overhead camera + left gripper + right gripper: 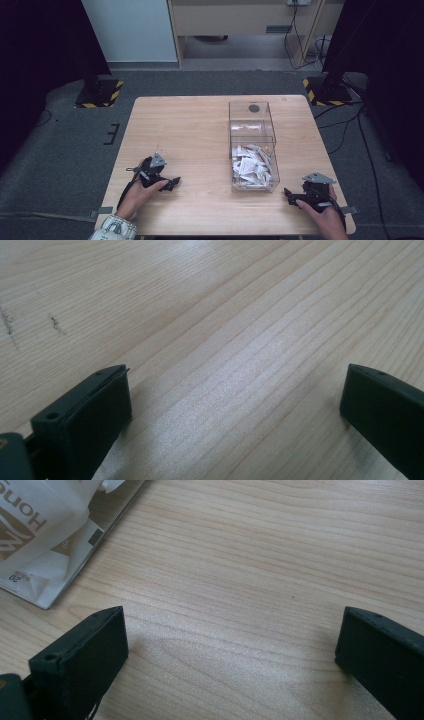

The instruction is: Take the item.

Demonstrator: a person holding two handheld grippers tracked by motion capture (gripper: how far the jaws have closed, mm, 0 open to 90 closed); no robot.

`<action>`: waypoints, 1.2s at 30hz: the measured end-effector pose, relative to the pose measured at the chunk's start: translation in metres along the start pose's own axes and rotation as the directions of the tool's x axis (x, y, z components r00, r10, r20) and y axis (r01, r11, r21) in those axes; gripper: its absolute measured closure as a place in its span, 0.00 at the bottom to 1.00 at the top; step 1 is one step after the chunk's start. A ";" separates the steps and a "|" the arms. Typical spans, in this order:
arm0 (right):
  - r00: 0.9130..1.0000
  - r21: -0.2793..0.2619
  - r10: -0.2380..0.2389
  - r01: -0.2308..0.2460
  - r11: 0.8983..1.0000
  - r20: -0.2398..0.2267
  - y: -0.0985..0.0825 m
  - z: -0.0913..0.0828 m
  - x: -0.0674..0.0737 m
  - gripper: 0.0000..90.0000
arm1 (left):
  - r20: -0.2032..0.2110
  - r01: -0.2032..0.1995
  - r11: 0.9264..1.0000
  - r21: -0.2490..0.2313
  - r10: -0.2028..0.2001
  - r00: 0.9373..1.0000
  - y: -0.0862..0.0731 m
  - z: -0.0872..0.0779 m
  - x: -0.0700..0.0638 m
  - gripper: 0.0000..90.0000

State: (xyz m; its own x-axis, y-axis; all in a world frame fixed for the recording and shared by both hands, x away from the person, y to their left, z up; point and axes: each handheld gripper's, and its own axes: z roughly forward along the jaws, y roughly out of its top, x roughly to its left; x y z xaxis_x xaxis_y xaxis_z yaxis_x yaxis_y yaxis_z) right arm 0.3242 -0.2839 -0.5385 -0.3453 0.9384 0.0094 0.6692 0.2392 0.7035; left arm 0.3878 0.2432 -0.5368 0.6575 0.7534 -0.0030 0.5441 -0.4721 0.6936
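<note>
A clear plastic box [252, 145] stands right of the table's middle, its near half holding several white paper packets [251, 167]. My left gripper [172, 184] rests low on the wooden table [190, 130] near the front left, held in a hand, jaws wide apart with bare wood between them [235, 400]. My right gripper [289, 196] lies at the front right corner, just right of the box's near end, also open over bare wood [232, 640]. The box's corner with printed white packets [45, 535] shows at the top left of the right gripper view.
A dark round mark [254, 108] sits at the box's far end. Beyond the table are grey carpet, two black stands with yellow-striped bases [100, 95] [325, 92], and cables [350, 125] on the floor at right.
</note>
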 end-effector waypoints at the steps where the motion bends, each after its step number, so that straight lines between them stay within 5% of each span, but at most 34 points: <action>1: 1.000 0.000 0.000 0.000 1.000 0.000 0.000 0.000 0.000 0.01 | -0.002 0.001 1.000 0.001 -0.001 1.000 0.000 0.000 0.000 0.00; 5: 1.000 0.001 -0.001 0.001 1.000 0.000 0.000 0.000 0.000 0.01 | 0.001 -0.007 1.000 -0.020 0.007 1.000 0.003 -0.003 -0.002 0.09; 16: 1.000 0.000 -0.003 0.003 1.000 0.001 0.000 0.000 0.000 0.01 | 0.015 -0.033 0.994 -0.107 0.035 0.999 0.015 -0.018 -0.011 0.10; 36: 1.000 0.000 0.003 -0.003 1.000 0.011 0.001 0.001 0.000 0.01 | 0.049 -0.065 0.987 -0.147 0.073 0.996 0.024 -0.031 -0.017 0.11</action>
State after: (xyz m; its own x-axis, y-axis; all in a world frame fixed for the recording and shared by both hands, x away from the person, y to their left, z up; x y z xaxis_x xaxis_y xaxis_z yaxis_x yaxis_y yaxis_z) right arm 0.3252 -0.2838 -0.5388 -0.3358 0.9419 0.0041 0.6702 0.2358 0.7037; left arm 0.3734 0.2327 -0.4982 0.7204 0.6935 0.0122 0.4174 -0.4475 0.7909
